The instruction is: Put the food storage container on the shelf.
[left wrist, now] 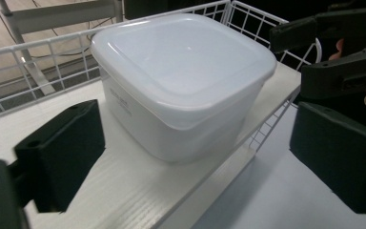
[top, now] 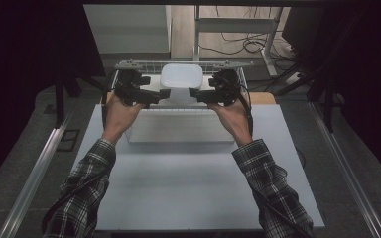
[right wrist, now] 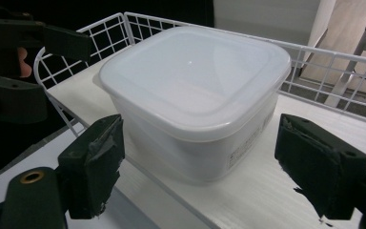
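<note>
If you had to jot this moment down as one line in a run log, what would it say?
white lidded container on wire-railed shelf | left gripper open, clear of it | right gripper open, clear of it

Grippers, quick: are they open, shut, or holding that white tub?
Left gripper: open, holds nothing; the tub sits just ahead of it.
Right gripper: open, holds nothing; same tub ahead.

A lab-like recording room: dark curtains [top: 25, 74], loose floor cables [top: 238, 44], metal rails [top: 34, 173] flanking a white table [top: 188, 188].
</note>
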Available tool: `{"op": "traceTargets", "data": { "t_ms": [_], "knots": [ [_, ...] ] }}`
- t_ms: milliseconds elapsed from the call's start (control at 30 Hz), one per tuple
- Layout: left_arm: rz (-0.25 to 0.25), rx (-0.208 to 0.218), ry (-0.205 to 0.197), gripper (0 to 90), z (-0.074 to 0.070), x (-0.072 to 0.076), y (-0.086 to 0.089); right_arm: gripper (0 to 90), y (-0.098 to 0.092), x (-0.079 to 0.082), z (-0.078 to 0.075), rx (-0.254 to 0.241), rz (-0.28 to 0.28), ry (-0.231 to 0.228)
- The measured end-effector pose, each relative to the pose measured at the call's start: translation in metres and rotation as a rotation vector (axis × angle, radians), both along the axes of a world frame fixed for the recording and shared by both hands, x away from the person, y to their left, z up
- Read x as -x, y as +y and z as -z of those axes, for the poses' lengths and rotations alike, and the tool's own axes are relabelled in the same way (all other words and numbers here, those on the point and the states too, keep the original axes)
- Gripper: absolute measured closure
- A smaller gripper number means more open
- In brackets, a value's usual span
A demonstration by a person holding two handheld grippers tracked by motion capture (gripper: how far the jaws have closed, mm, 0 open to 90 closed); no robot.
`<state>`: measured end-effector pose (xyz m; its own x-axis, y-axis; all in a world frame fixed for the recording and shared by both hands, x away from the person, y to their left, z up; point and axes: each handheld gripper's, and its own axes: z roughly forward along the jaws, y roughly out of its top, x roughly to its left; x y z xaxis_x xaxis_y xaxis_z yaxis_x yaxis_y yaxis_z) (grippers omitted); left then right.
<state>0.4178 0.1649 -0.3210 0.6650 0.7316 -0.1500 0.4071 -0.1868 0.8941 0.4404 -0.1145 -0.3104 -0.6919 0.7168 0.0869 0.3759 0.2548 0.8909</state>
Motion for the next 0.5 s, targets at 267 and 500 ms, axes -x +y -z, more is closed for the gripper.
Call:
{"op": "traceTargets", "data": {
  "t_ms": [267, 500],
  "knots": [
    [0.072, 0.001, 0.014, 0.0, 0.001, 0.008, -0.001, 14.6, -0.003, 0.009, 0.001, 0.017, -0.019, -0.020],
    [0.151, 0.022, 0.055, 0.0, 0.012, 0.016, 0.000, 11.7, -0.008, 0.019, 0.003, 0.024, -0.038, -0.038]
  ]
}}
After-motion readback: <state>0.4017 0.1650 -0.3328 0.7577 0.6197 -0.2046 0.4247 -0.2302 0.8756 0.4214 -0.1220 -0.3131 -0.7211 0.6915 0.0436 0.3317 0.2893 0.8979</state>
